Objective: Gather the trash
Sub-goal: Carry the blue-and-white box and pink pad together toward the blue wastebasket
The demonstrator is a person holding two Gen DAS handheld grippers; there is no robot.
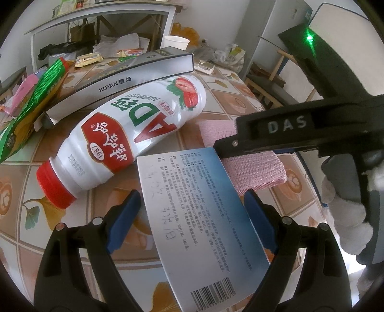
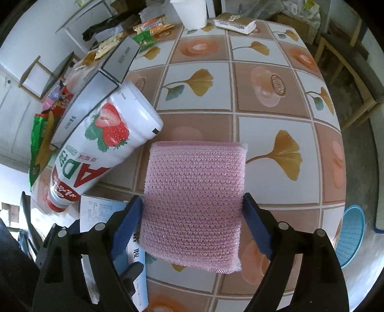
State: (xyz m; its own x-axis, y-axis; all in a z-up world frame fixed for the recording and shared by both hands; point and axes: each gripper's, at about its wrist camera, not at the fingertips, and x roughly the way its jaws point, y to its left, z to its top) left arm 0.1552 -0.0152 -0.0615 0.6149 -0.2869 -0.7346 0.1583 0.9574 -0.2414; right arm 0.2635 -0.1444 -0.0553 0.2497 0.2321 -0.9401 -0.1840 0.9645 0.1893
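Note:
My left gripper (image 1: 192, 201) is shut on a flat blue-and-white medicine box (image 1: 199, 223), its blue pads pressed on both edges. My right gripper (image 2: 193, 206) is shut on a pink mesh sponge (image 2: 195, 204), which also shows in the left wrist view (image 1: 256, 172) under the right gripper's black body (image 1: 288, 134). A white strawberry drink bottle with a red cap (image 1: 124, 136) lies on its side on the tiled table (image 2: 276, 134), left of both grippers; it also shows in the right wrist view (image 2: 100, 146). The medicine box (image 2: 103, 213) lies left of the sponge.
A long grey KUYAN box (image 1: 124, 81) lies behind the bottle. A green snack bag (image 1: 33, 105) is at the left. A white paper cup (image 2: 192, 12), snack wrappers (image 2: 151, 26) and a wrapped packet (image 2: 235, 22) sit at the far edge. A blue basket (image 2: 350, 240) stands on the floor at the right.

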